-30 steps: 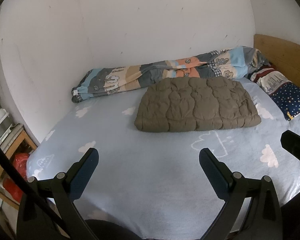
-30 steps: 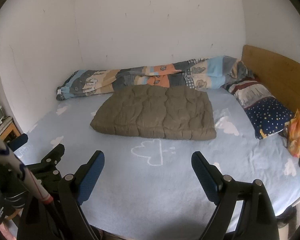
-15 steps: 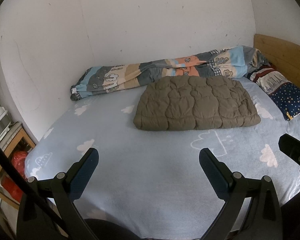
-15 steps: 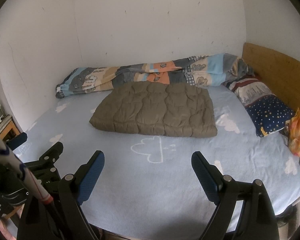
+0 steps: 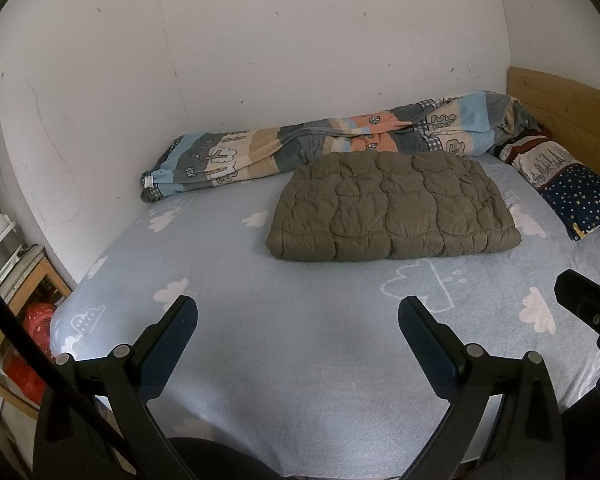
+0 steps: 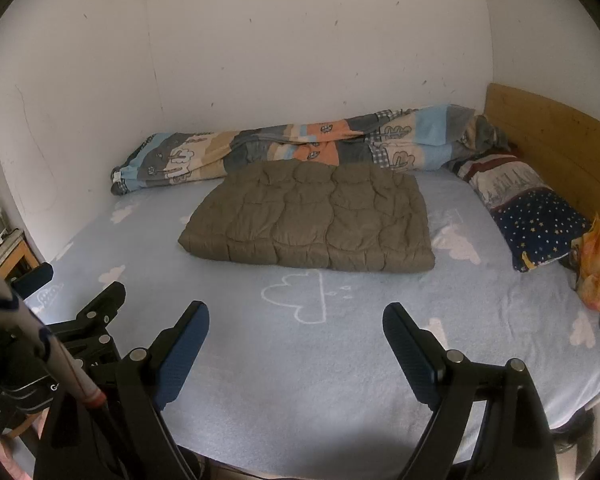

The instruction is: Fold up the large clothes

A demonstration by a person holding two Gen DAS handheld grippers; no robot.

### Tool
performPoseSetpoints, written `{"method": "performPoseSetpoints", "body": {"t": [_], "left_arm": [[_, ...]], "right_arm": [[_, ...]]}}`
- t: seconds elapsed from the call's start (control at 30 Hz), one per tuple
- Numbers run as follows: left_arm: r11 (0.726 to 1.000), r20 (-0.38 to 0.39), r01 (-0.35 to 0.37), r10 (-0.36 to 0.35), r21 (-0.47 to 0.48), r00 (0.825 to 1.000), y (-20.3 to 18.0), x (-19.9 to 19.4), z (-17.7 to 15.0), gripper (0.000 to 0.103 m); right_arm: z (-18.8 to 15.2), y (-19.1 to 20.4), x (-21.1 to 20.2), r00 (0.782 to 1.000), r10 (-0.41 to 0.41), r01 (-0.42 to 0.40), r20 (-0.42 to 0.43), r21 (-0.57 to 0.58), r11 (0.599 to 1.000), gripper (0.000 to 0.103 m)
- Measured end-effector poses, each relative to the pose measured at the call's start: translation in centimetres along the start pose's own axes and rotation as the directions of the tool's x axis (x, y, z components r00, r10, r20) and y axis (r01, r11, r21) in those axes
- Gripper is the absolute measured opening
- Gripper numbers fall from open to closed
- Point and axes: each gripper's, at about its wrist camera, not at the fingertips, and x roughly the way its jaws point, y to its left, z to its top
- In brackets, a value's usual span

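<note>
An olive quilted padded garment [image 5: 392,208] lies folded into a flat rectangle near the far side of the light blue bed sheet [image 5: 284,344]; it also shows in the right wrist view [image 6: 312,220]. My left gripper [image 5: 298,320] is open and empty, held above the near part of the bed, well short of the garment. My right gripper [image 6: 296,326] is open and empty too, at about the same distance. Part of the right gripper shows at the right edge of the left view [image 5: 588,304]; the left gripper shows at the left of the right view [image 6: 100,308].
A rolled patterned duvet [image 5: 340,140] lies along the white wall behind the garment. Pillows [image 6: 532,216] and a wooden headboard [image 6: 556,140] are at the right, with an orange cloth [image 6: 598,264]. A wooden shelf with red bags [image 5: 28,320] stands left of the bed.
Both grippers have drawn back and risen slightly from the bed, so the garment sits a little farther off. Nothing on the bed has moved.
</note>
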Motion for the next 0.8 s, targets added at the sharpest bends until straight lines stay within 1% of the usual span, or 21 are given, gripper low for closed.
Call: {"method": "performPoseSetpoints", "body": {"t": [0.5,0.57,0.63,0.7,0.8], "left_arm": [[1.0,-0.003,-0.005,0.005,-0.004,1.0,0.2,0.0,0.1,0.1],[1.0,-0.009,-0.001,0.001,-0.01,1.0,0.4,0.0,0.1,0.1],[1.0,-0.023,0.017,-0.018,-0.021,1.0,0.7,0.2,0.2,0.1],[0.999,-0.033,0.017,-0.018,-0.034,0.999,1.1,0.3,0.1,0.1],[0.999,-0.002,-0.007,0.007,-0.038,1.0,1.6,0.0,0.0,0.1]], "right_arm": [[0.0,0.0,0.0,1.0,-0.001,0.001,-0.001,0.001,1.0,0.092],[0.0,0.0,0.0,1.0,0.0,0.0,-0.002,0.001,1.0,0.092],[0.0,0.0,0.0,1.0,0.0,0.0,-0.001,0.0,1.0,0.092],[0.0,-0.1,0.0,1.0,0.001,-0.001,-0.001,0.0,1.0,0.092],[0.1,-0.1,0.1,1.0,0.008,-0.008,0.0,0.002,1.0,0.092]]}}
